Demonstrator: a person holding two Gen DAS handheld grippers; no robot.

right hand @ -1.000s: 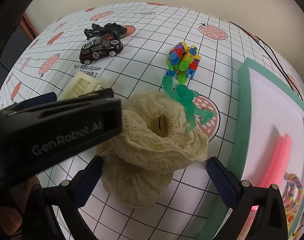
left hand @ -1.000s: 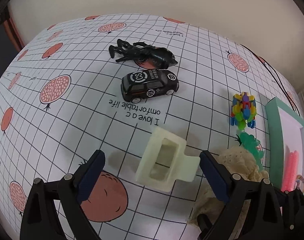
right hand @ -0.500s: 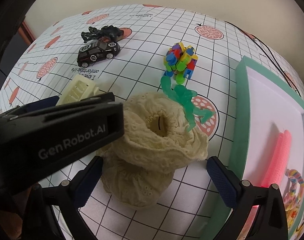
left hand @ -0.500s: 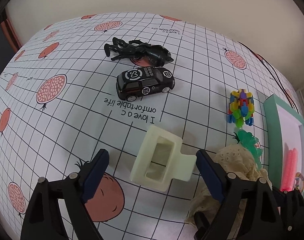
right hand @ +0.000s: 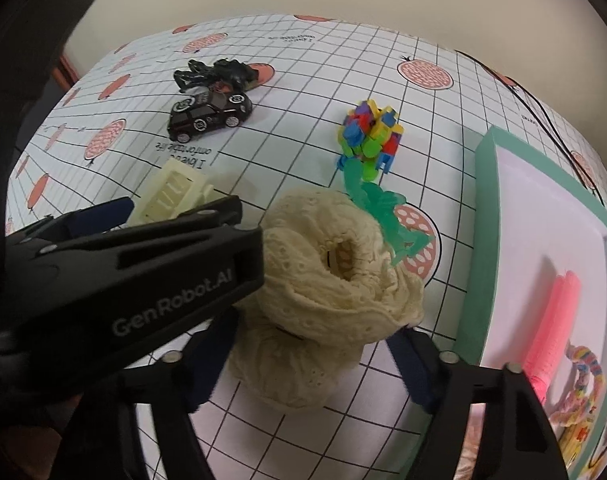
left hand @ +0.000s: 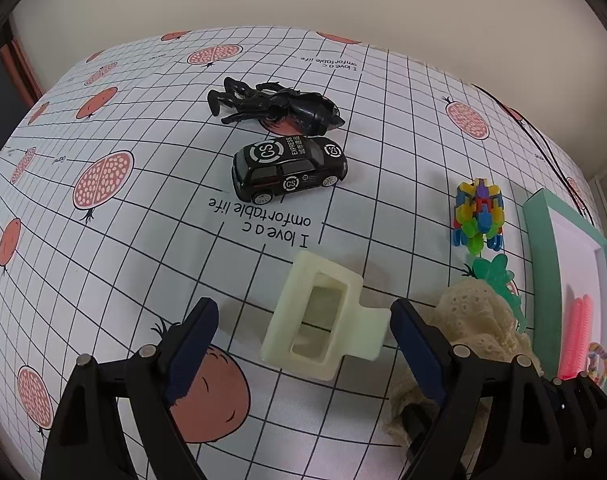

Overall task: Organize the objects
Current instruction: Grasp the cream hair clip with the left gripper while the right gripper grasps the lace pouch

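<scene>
- The clip point(left hand: 323, 322), a pale hair claw, lies on the worktop point(left hand: 143, 240) between the fingers of the left gripper point(left hand: 303, 344); the fingers stand wide, with a gap to the clip on each side, so nothing is held.
- The scrunchie point(right hand: 327, 276), a cream lace one, sits just right of the clip. The right gripper point(right hand: 315, 364) straddles its near edge with fingers wide; the fabric does not look pinched, though contact at the pads is hard to tell.
- A green toy point(right hand: 387, 216) lies partly under the scrunchie's far rim, and a block toy point(right hand: 369, 140) stands just beyond it.
- Further off, well apart from both grippers, are a black car point(left hand: 289, 170) and a black figure point(left hand: 271, 106) close behind it.
- The tray point(right hand: 487, 200), with a teal rim, sits at the right and already holds a pink coil point(right hand: 555, 320) and a beaded band point(right hand: 583, 376), so hair things appear to go there.
- Step in hand, as a judgement: both grippers are lined up for a pick, left on the clip, right on the scrunchie.
- Next move calls for closing the left fingers squarely on the clip's flat sides, since a skewed squeeze could spin it away.
- The right fingers need to gather enough lace to lift without dragging the green toy along.
- The two grippers sit very close, so a lift toward the tray must avoid a knock.
</scene>
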